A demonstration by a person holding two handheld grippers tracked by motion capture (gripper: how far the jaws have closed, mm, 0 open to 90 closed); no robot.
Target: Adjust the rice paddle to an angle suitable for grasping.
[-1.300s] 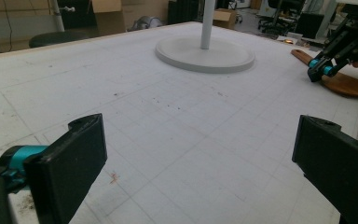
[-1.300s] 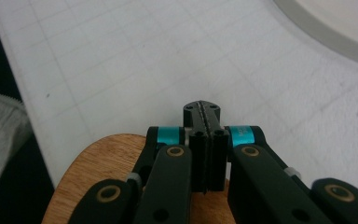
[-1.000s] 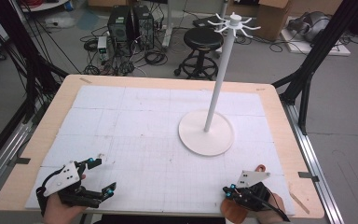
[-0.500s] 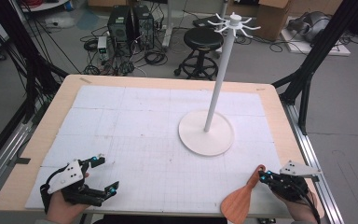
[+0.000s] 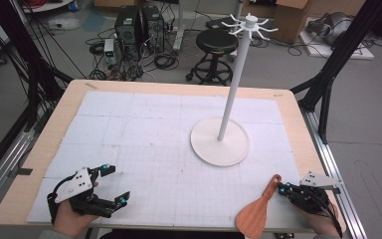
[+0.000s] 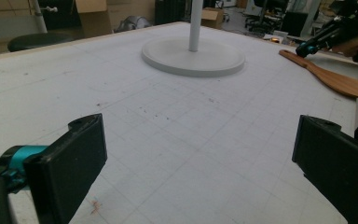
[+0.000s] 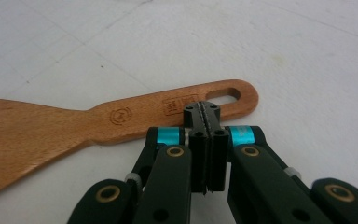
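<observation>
two handheld grippers, mostly matte black. left gripper (image 5: 107, 185): grey three-cornered plate on top with small dark screw holes, black linkage arms beneath, teal accents at the jaw tips; seen close in the left gripper view (image 6: 200, 163) as broad, flat, rectangular black pads (image 6: 81, 161) with rounded corners, plus a teal collar on the link behind one. right gripper (image 5: 280, 186): same grey plate, teal dots at the tips, black cable trailing from the rear; up close (image 7: 206, 112) narrow ribbed pads (image 7: 193, 112), two bright teal sleeves behind them, black bar links pinned by brass-coloured round rivets.
</observation>
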